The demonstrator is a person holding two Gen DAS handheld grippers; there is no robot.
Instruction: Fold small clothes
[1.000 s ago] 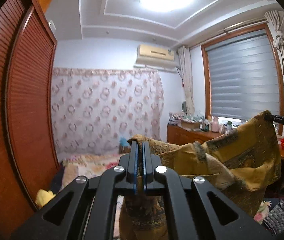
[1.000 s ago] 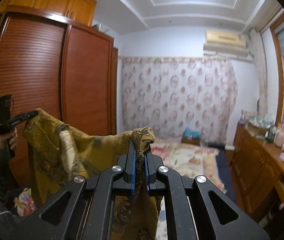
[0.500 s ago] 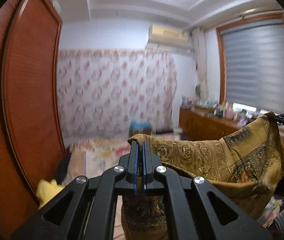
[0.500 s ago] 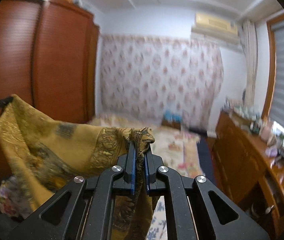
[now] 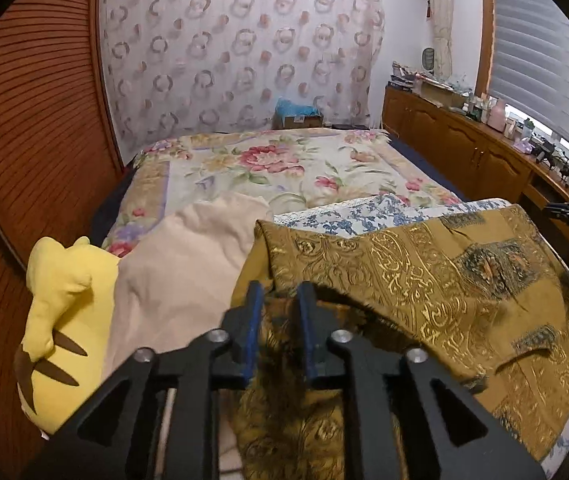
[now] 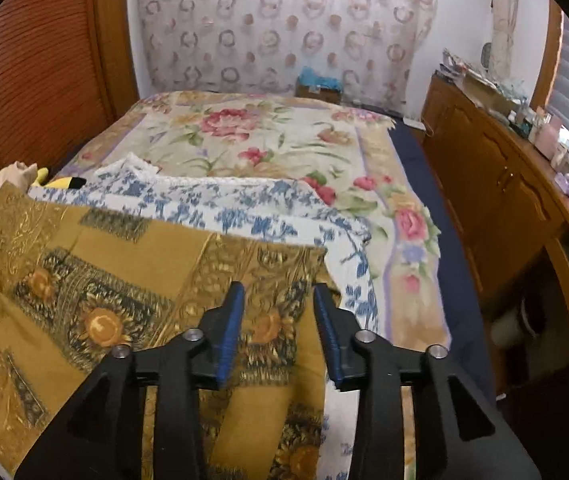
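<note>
Left gripper (image 5: 278, 292): jaws spread a little way, blue pads parted with a narrow gap; nothing pinched; the folded-over edge of the garment lies just past the tips, and whether the tips touch the cloth is hard to tell from this angle

Right gripper (image 6: 278, 294): jaws spread wider than the left one's, clear daylight between the blue pads; holding nothing; it hovers over the garment's right corner, the cloth showing through the gap

Mustard patterned garment (image 6: 132, 276): lies spread across the near end of the bed, on top of the blue-and-white cloth; its left part is doubled over, with a raised fold running to the right from just ahead of the left gripper (image 5: 404, 264); its far right corner sits close to the blue-and-white cloth's right edge

Blue-and-white floral cloth (image 6: 212, 200): under the garment, sticking out beyond it on the far side and along the right edge

Bed (image 6: 268, 140): covered by a floral blanket with pink roses, running away toward the far wall

Beige cloth (image 5: 188, 256): rumpled at the bed's near left corner, just beside the garment's left edge

Yellow plush toy (image 5: 64, 300): at the bed's left edge, touching the beige cloth

Wooden sideboard (image 6: 496, 184): along the bed's right side, its top cluttered with small items
</note>
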